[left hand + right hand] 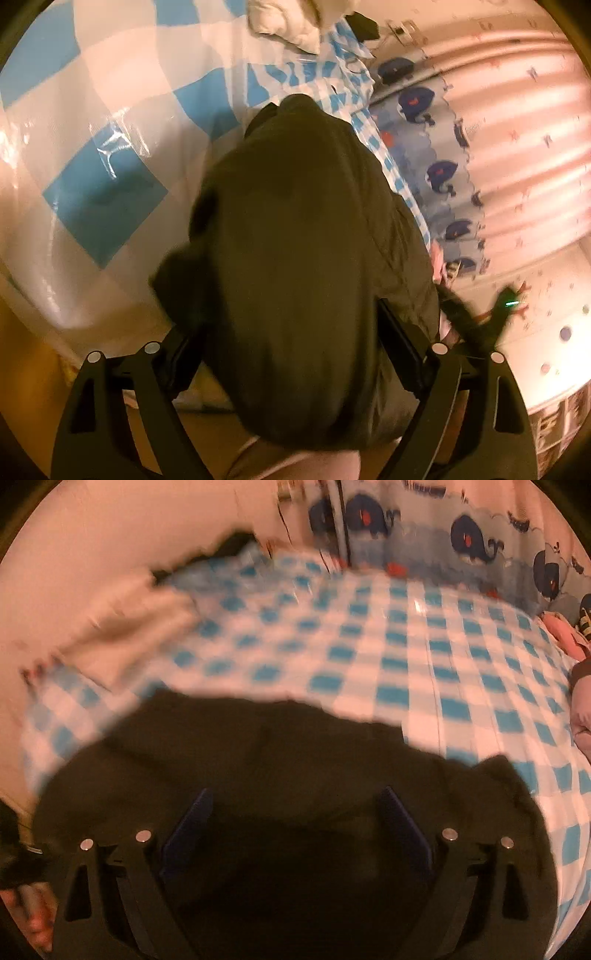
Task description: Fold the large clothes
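Open tongs over dark garment

1. The dark olive fabric garment is running off the bottom edge of the right wrist view, hiding its lower part.
2. The cream pillow is smearing with blur.
3. A blurred black object is sitting beside the garment, too unclear to identify.
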A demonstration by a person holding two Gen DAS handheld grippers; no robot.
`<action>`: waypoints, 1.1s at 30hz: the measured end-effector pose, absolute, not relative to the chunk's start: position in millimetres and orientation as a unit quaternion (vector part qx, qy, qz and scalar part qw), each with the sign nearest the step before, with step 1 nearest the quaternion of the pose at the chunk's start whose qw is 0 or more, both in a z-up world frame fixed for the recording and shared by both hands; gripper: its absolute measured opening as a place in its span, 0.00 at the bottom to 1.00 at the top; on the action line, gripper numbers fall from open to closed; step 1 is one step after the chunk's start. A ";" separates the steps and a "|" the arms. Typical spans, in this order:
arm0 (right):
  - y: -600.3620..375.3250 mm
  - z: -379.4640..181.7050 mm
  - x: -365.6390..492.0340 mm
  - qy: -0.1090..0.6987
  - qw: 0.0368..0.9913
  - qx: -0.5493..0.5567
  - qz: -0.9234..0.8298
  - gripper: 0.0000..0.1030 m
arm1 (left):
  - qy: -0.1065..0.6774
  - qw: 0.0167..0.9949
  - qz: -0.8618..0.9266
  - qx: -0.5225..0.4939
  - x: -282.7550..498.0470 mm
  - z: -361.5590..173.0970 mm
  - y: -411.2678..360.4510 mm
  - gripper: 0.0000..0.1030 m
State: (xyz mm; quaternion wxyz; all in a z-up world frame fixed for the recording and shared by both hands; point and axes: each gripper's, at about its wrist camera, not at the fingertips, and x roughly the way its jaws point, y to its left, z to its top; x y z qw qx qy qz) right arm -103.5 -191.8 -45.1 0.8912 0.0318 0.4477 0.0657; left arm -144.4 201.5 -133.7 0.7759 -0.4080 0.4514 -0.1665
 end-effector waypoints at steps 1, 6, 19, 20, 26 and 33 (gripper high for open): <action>-192.4 -62.2 -100.5 0.464 0.883 0.030 0.065 0.91 | 0.449 0.773 -0.174 -0.414 -139.9 -134.3 199.6 0.81; -206.0 -64.6 -108.0 0.476 0.875 0.050 0.067 0.92 | 0.421 0.777 -0.208 -0.420 -133.6 -115.7 184.4 0.81; -198.5 -66.1 -140.6 0.475 0.878 0.017 0.055 0.93 | 0.427 0.762 -0.193 -0.448 -123.1 -128.7 188.7 0.81; -196.7 -58.6 -149.0 0.463 0.884 0.019 0.060 0.93 | 0.427 0.759 -0.191 -0.452 -122.6 -131.4 192.0 0.81; -177.6 -74.2 -164.3 0.469 0.881 -0.033 0.062 0.93 | 0.419 0.756 -0.205 -0.459 -119.9 -126.6 186.2 0.81; -174.6 -64.0 -176.0 0.462 0.884 -0.024 0.069 0.93 | 0.420 0.757 -0.209 -0.454 -116.0 -123.2 188.1 0.77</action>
